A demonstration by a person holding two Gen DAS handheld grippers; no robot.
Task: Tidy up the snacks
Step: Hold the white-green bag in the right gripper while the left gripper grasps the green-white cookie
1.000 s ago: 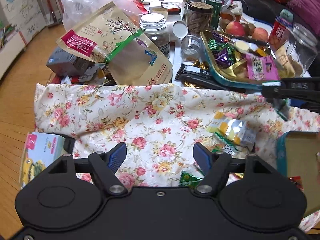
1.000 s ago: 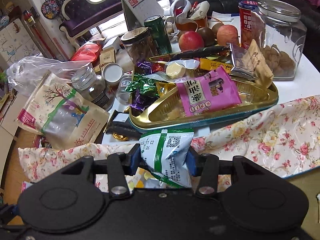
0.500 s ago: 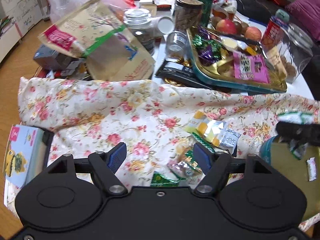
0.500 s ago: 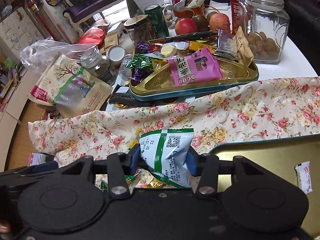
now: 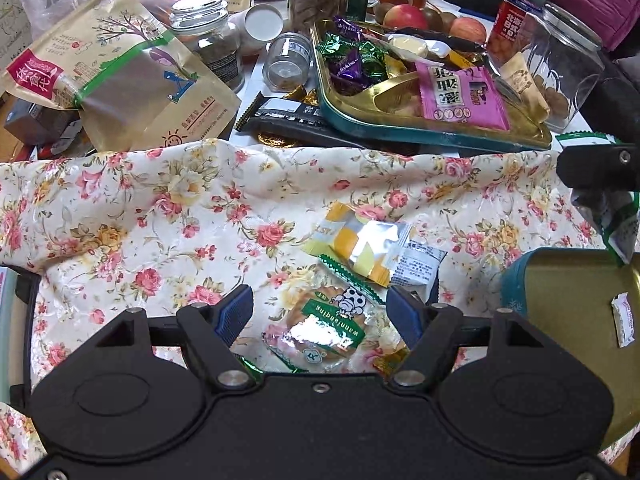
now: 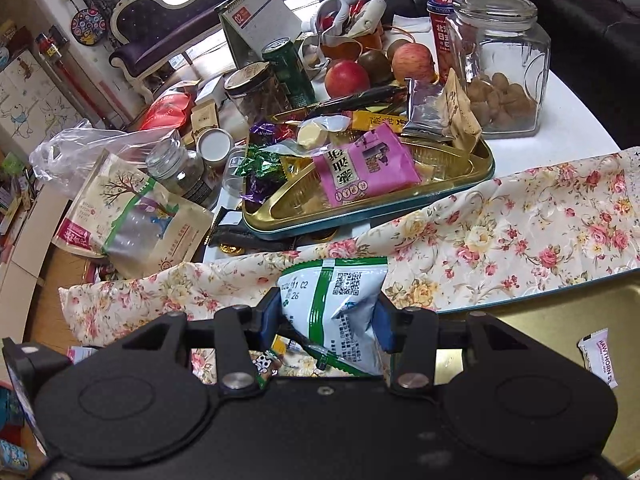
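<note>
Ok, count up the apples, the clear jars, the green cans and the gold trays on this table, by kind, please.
apples: 2
clear jars: 4
green can: 1
gold trays: 2
Total: 9

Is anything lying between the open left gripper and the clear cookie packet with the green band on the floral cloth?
Nothing visible blocks it. The left gripper is open, its pads either side of the cookie packet without pressing it. A yellow-and-silver packet lies just beyond, overlapping the cookie packet's far edge, not between the pads.
</note>
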